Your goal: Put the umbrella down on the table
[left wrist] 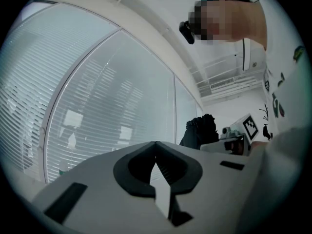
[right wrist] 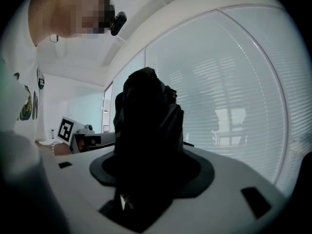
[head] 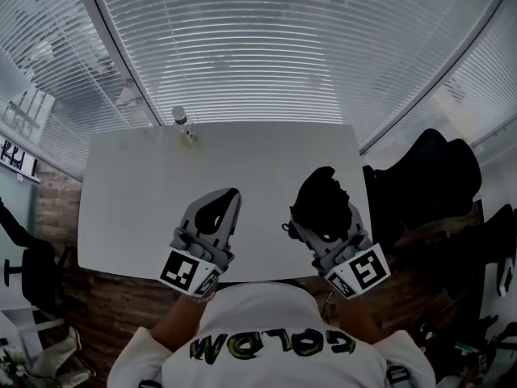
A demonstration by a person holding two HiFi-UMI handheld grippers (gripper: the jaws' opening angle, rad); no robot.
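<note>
A black folded umbrella (head: pixel 322 197) stands upright between the jaws of my right gripper (head: pixel 325 217), which is shut on it above the near right part of the white table (head: pixel 137 184). In the right gripper view the umbrella (right wrist: pixel 146 126) fills the space between the jaws and hides the fingertips of the right gripper (right wrist: pixel 146 169). My left gripper (head: pixel 231 196) hovers beside it over the table's near edge, its jaws closed tip to tip on nothing. The left gripper view shows the left gripper (left wrist: pixel 155 143) with tips touching and the umbrella (left wrist: pixel 201 130) off to the right.
A small bottle (head: pixel 183 123) stands at the table's far edge, against the window blinds (head: pixel 242 47). A dark chair with black cloth (head: pixel 428 176) sits to the right of the table. An office chair (head: pixel 24 273) is at the left.
</note>
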